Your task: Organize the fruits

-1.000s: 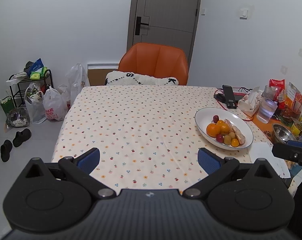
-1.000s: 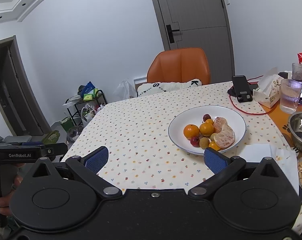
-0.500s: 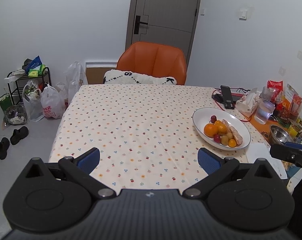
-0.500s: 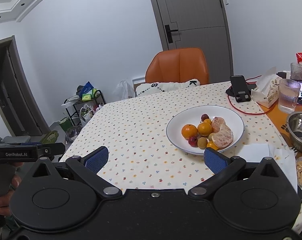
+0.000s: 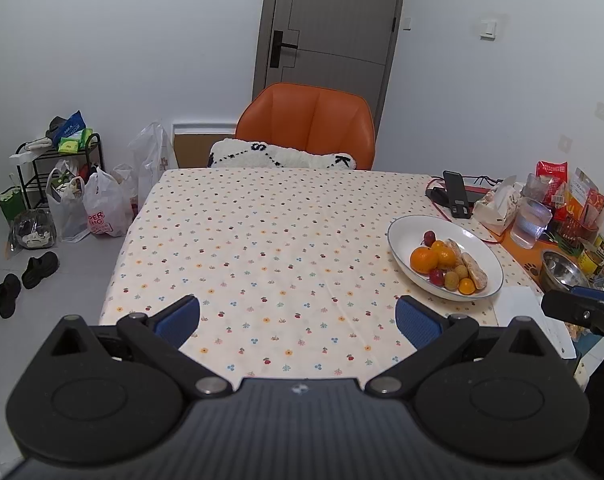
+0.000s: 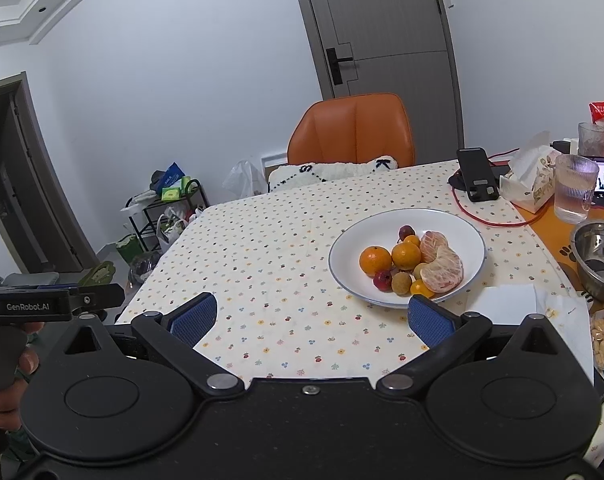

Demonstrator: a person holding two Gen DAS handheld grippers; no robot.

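Both claws have drawn back a little from the bowl since a second ago, so the fruit sits slightly farther off in each wrist view. On the far left floor stand a black rack point(image 5: 58, 168), several plastic bags point(image 5: 102, 204) and two dark shoes point(image 5: 26, 276). One orange chair point(image 5: 308, 124) with one white cushion point(image 5: 282, 158) is tucked at the far edge of the surface point(image 5: 262, 240), which wears a dotted cloth. The left claw point(image 5: 298, 318) hangs over the near edge, its blue pads spread wide with nothing between them. To its right and farther off lies one white bowl point(image 5: 406, 236), well apart from that claw. The right claw point(image 6: 312, 318) is likewise spread wide and empty, and the bowl point(image 6: 382, 228) sits just beyond its right finger point(image 6: 432, 322). In the bowl I count three oranges, the largest point(image 6: 375, 261) at the left, two peeled citrus pieces point(image 6: 442, 268), two small red fruits point(image 6: 383, 280) and two brownish round ones point(image 6: 402, 283); a small orange fruit at the near rim is partly hidden. Farther right stand one phone point(image 6: 478, 178), one glass point(image 6: 574, 188) and one steel bowl point(image 6: 600, 264).
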